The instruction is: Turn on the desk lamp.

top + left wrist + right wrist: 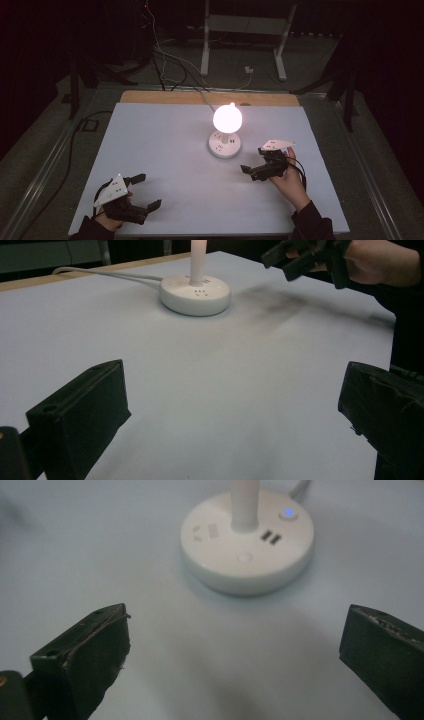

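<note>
Jaws wide on both: left gripper (142, 191) low at desk (165, 150) near-left corner, right gripper (256, 161) raised, angled toward one lit lamp (225, 135) mid-desk. Two hands, two grippers.

The left gripper (142, 191) is held low at the near left, its jaws spread wide and pointed right and forward. The right gripper (254, 165) is raised in the right hand (290, 180), jaws parted wide and aimed leftward. Dark sleeves (312, 222) are seen on both forearms.
</note>
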`<state>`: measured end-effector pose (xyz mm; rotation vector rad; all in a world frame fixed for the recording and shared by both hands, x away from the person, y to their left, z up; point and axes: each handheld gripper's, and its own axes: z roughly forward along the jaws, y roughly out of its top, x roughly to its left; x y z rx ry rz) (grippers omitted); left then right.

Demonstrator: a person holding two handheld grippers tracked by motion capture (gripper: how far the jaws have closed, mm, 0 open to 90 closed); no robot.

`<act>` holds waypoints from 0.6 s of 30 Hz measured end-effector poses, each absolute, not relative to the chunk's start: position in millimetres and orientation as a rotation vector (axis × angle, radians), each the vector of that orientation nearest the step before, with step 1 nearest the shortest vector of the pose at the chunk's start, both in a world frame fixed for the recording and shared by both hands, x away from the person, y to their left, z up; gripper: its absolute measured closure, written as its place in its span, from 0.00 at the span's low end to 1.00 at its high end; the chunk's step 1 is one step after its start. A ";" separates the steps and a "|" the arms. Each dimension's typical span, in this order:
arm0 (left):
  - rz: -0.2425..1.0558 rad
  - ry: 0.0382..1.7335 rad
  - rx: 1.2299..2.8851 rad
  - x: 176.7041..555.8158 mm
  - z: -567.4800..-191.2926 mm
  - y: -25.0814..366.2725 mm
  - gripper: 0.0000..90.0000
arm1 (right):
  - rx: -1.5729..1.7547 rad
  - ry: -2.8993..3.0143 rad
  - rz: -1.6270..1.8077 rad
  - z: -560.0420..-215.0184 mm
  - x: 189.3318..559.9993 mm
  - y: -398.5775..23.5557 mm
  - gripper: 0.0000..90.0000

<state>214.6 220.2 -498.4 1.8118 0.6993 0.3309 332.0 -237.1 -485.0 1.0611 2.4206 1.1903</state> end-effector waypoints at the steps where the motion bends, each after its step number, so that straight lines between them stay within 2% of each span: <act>1: 0.332 0.702 1.810 214.3 -498.4 220.5 0.00 | 1.063 2.424 1.184 -486.2 329.5 -239.3 0.00; 18: 0.330 0.705 1.813 214.5 -498.0 220.5 0.00 | 1.146 2.477 1.203 -509.6 291.0 -286.2 0.00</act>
